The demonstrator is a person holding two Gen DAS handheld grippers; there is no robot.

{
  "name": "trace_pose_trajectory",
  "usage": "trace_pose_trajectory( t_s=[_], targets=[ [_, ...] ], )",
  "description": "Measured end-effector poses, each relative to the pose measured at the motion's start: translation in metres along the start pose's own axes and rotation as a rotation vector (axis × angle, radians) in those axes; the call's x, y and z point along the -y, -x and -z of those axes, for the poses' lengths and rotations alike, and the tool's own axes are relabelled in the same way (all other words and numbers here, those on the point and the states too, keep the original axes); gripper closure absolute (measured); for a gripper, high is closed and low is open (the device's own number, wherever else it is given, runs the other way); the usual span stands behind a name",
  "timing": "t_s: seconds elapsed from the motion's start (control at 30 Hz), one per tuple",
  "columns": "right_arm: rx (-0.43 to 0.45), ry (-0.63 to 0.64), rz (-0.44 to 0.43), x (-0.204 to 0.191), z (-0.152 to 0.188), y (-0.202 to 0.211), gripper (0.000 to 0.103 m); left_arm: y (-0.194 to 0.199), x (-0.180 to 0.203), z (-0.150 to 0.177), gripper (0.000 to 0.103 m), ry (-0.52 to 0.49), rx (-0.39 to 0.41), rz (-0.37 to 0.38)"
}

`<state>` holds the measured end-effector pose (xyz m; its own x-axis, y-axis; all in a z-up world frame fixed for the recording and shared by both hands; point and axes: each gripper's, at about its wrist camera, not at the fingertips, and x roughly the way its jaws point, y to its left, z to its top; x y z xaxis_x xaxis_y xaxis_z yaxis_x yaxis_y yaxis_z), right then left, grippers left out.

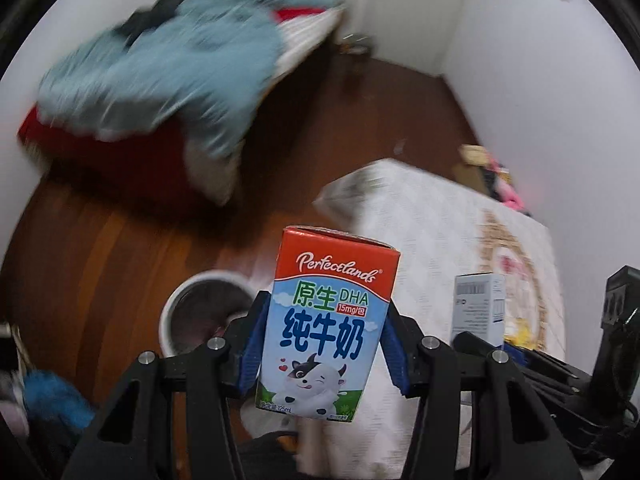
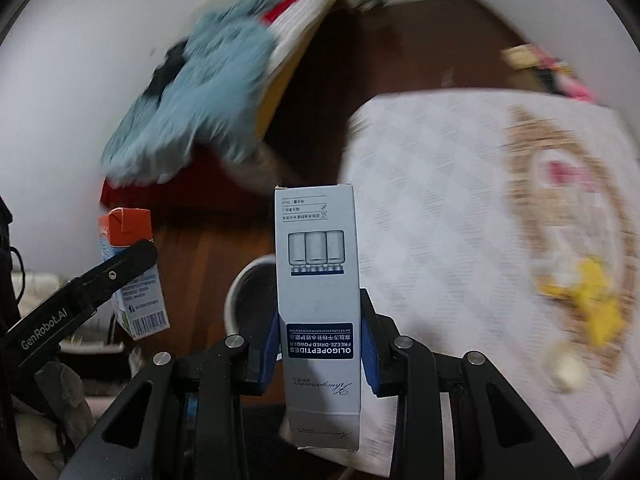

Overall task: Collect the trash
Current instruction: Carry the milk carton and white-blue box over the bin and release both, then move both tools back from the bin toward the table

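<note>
left gripper [image 1: 324,344] clamped milk carton [image 1: 326,320], right gripper [image 2: 320,344] clamped slim grey box [image 2: 318,300]; both upright above white bin [image 1: 172,312], likely for dropping.

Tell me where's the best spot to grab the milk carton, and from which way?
Grip the milk carton on its two narrow flat side walls, around the lower half, coming from below its base so the printed front stays facing you. Those sides are flat and parallel, so pads sit flush. That is how the left gripper has it now, jaws closed on both sides, the carton standing upright between them.
</note>
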<state>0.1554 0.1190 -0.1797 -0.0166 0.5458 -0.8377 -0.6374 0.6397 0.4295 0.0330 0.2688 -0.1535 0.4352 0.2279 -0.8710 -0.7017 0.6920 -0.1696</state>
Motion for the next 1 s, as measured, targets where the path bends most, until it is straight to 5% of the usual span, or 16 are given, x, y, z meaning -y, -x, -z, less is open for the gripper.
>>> trace_pose_trajectory(
  t_s=[0.3, 0.6, 0.63, 0.73, 0.77, 0.87, 1.0],
  targets=[
    [-0.3, 0.088, 0.008, -0.08, 0.001, -0.21, 0.067, -0.129, -0.164, 0.026, 0.055, 0.248, -0.277, -0.012],
    [-0.454, 0.094, 0.068, -0.089, 0.012, -0.333, 0.067, -0.205, -0.208, 0.043, 0.053, 0.288, -0.409, -0.023],
    [-0.473, 0.095, 0.07, -0.09, 0.012, -0.343, 0.066, -0.207, -0.211, 0.042, 0.051, 0.286, -0.408, -0.031],
    [-0.512, 0.1, 0.068, -0.091, 0.011, -0.359, 0.064, -0.203, -0.222, 0.043, 0.022, 0.309, -0.396, -0.054],
    [-0.523, 0.11, 0.078, -0.093, 0.011, -0.364, 0.057, -0.2, -0.225, 0.045, 0.014, 0.311, -0.389, -0.061],
    [-0.534, 0.12, 0.091, -0.096, 0.012, -0.371, 0.002, -0.192, -0.23, 0.047, 0.011, 0.303, -0.38, -0.111],
    [-0.523, 0.165, 0.142, -0.103, 0.013, -0.366, 0.001, -0.178, -0.229, 0.049, 0.009, 0.272, -0.345, -0.209]
  ],
)
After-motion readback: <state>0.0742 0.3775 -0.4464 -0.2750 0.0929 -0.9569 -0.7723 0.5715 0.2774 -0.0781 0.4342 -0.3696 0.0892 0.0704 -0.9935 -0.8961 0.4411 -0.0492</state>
